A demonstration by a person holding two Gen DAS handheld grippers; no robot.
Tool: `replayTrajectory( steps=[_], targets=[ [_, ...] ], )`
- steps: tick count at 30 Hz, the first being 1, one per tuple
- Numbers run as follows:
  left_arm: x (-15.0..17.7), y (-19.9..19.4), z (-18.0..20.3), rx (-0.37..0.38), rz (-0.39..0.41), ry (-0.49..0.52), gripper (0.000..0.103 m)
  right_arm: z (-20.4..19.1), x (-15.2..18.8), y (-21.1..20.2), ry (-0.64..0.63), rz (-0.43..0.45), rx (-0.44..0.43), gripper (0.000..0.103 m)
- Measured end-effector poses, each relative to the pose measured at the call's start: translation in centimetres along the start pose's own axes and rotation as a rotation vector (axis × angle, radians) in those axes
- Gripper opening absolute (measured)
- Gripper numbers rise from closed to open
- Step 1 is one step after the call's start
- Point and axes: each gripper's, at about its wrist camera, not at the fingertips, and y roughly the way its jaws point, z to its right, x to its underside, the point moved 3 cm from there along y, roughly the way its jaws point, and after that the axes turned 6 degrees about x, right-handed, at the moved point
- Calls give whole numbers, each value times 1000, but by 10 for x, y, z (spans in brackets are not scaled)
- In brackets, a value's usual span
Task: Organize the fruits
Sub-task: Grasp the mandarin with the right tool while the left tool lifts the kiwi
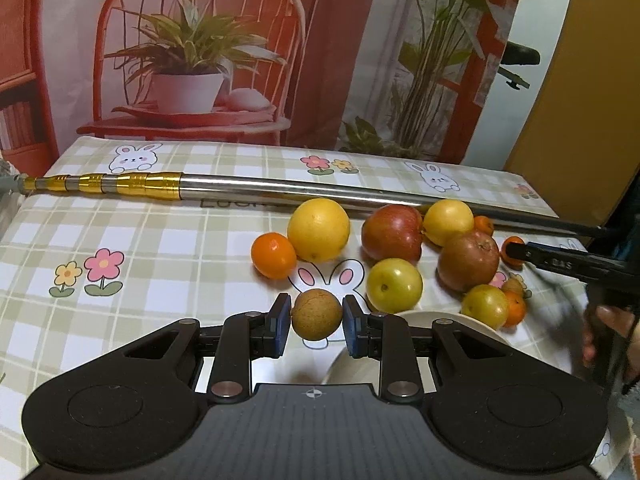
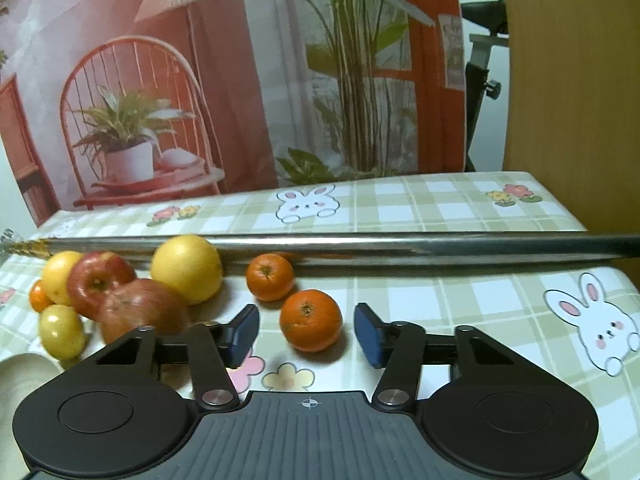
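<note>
My left gripper [image 1: 316, 320] is shut on a small round brown fruit [image 1: 316, 314], held just above the checked tablecloth [image 1: 160, 248]. Beyond it lie a mandarin [image 1: 273, 255], a big yellow citrus [image 1: 319, 229], two red apples [image 1: 392, 233] [image 1: 468, 261] and yellow-green fruits [image 1: 394, 285]. In the right wrist view, my right gripper [image 2: 307, 332] stands open low over the table. A mandarin [image 2: 311, 320] sits between its blue pads [image 2: 370, 334] with a gap on each side. A second mandarin [image 2: 270, 277] lies just behind it.
A long steel pole with gold end sections [image 1: 280, 188] [image 2: 360, 246] lies across the table behind the fruit. A white dish [image 1: 452, 318] [image 2: 20, 368] sits near the front edge. A person's hand [image 1: 608, 336] shows at the right. A printed backdrop hangs behind.
</note>
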Motion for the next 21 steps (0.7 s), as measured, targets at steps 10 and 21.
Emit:
replayTrajectory(
  steps=[10,21],
  targets=[
    [9,-4,7,0,-1,25,29,0,3,16,35,-10,18,35],
    [21,-22,17,18,2,10,29,-21,1,-33,22,41,-6,34]
  ],
)
